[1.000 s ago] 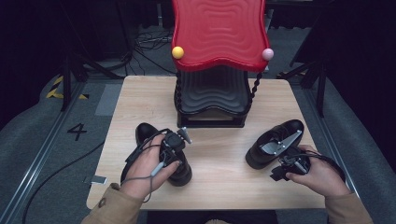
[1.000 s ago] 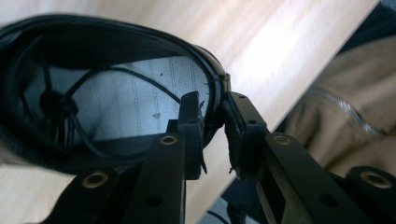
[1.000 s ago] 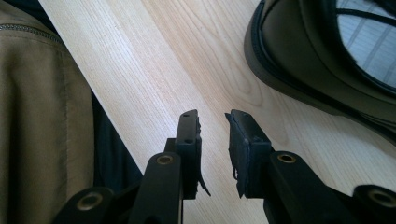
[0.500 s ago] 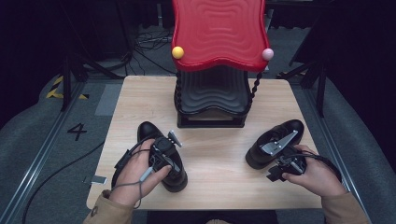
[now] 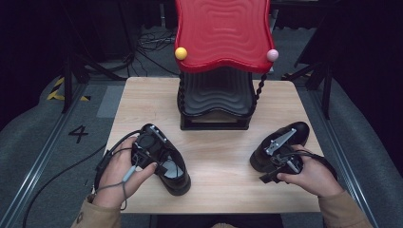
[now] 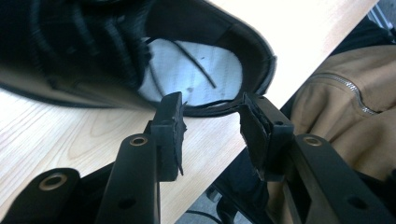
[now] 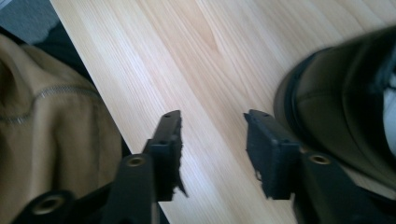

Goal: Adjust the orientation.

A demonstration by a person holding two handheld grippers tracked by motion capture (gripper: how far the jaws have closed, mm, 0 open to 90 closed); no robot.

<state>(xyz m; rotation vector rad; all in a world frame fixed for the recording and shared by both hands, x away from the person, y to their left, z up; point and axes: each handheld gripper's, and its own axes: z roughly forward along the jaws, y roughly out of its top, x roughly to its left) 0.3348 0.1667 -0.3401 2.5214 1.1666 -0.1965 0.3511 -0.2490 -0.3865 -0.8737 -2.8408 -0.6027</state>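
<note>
Two black leather shoes lie on the wooden table. The left shoe lies near the front left, its grey insole showing. My left gripper is over that shoe. Its jaws have just been opening, and the left gripper now stands open with the heel rim of the left shoe just beyond its pads, untouched. The right shoe lies at the right. My right gripper, whose jaws have also just been opening, is open beside it. Between the right gripper pads there is bare wood, with the right shoe to one side.
A shoe rack stands at the table's back middle, with a red wavy top shelf and a black lower shelf. A yellow ball and a pink ball cap its posts. The person's tan jacket is at the front edge. Cables trail over the floor.
The left gripper slid left over the left shoe while its jaws spread apart. The right gripper drew slightly back from the right shoe toward the front edge, its jaws wider.
</note>
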